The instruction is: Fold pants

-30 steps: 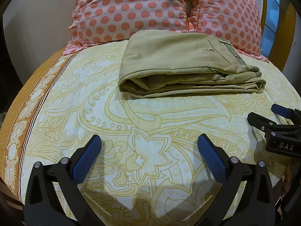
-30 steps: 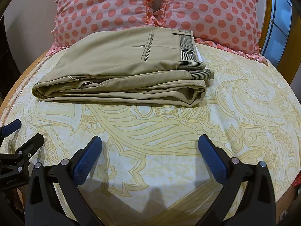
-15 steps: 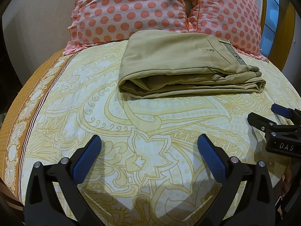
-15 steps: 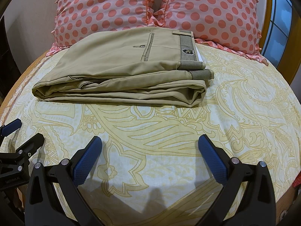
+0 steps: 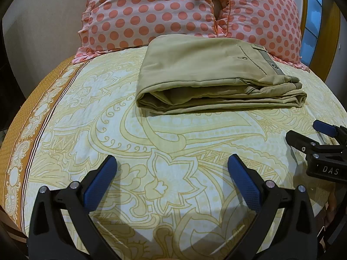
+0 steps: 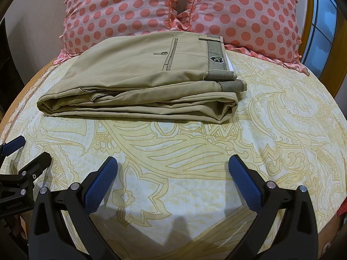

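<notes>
pants (image 5: 208, 75): khaki, folded into a flat stack on the bedsheet (image 5: 173, 151); back edge against the dotted pillows (image 5: 173, 8)
long axis: runs left-right across both views; waistband at the right end
left gripper (image 5: 171, 173): jaws spread wide, empty; pants ahead and slightly right, well apart
right gripper (image 6: 173, 173): jaws spread wide, empty; pants ahead and slightly left, well apart
nearer: about equal; each faces one end
status: fold looks done; no further grasp seems needed

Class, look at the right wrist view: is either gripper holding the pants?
No, the folded pants lie alone on the bedsheet, beyond both grippers.
</notes>
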A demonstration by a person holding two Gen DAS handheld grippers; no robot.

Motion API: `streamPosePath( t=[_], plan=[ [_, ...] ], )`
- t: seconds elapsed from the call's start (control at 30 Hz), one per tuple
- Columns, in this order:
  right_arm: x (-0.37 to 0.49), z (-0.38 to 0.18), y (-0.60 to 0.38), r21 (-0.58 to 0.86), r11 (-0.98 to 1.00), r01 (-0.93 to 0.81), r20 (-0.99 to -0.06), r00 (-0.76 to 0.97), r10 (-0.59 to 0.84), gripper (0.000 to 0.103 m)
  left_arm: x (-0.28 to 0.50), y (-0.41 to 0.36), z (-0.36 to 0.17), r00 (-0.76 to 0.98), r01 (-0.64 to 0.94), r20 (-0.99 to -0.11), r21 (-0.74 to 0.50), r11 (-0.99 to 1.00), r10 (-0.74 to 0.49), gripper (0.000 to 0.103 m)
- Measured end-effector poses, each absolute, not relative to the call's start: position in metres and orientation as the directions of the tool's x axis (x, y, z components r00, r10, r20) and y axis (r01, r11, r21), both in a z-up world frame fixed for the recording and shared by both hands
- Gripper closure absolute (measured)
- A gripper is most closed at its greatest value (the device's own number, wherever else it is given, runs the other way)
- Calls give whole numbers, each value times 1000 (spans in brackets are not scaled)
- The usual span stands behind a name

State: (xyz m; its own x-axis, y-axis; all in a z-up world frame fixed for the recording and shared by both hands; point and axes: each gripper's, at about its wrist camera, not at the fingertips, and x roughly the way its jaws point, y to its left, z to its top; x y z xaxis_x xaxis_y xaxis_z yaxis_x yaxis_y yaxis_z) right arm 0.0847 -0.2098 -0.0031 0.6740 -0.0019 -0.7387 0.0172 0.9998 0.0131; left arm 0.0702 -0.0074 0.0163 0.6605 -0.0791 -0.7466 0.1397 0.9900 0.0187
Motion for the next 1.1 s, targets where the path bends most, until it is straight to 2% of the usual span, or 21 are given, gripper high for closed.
streamPosePath(
  t=[1.1],
  plan=[
    [85,-3,-209,13,1000,21,-738,675,-4,1,72,-8,16,656,149,-751,22,989,-82,2]
  ],
)
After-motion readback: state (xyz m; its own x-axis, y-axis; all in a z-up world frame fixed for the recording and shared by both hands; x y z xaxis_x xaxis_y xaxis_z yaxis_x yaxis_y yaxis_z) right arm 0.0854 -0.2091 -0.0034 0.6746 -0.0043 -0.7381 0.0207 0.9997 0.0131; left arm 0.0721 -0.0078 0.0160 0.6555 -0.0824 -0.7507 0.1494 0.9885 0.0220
